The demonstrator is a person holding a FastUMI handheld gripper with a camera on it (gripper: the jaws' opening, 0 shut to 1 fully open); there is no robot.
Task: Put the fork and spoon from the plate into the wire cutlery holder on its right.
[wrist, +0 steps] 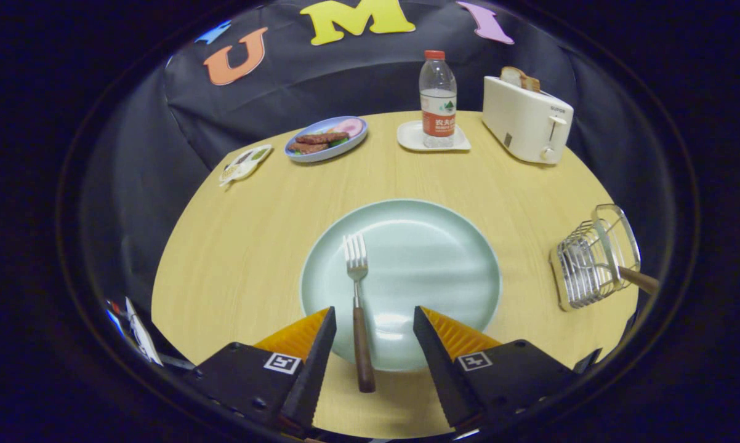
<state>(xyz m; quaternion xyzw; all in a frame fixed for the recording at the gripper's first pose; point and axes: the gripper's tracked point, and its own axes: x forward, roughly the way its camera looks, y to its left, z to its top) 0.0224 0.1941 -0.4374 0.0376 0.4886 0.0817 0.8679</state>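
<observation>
Fork [357, 295] lies between the wide-apart claw [373, 320] fingers; its thin handle could slip or tip off the plate [444, 258].

The tool [373, 320] stands spread over the fork [357, 301] handle, neither finger touching. Bare bench [234, 246] runs from the plate [438, 258] to the wire cutlery holder [595, 258] (a wooden handle [641, 280] already juts from it).

Fork [357, 295] between parted hand-held gripper [373, 317] fingers
</observation>
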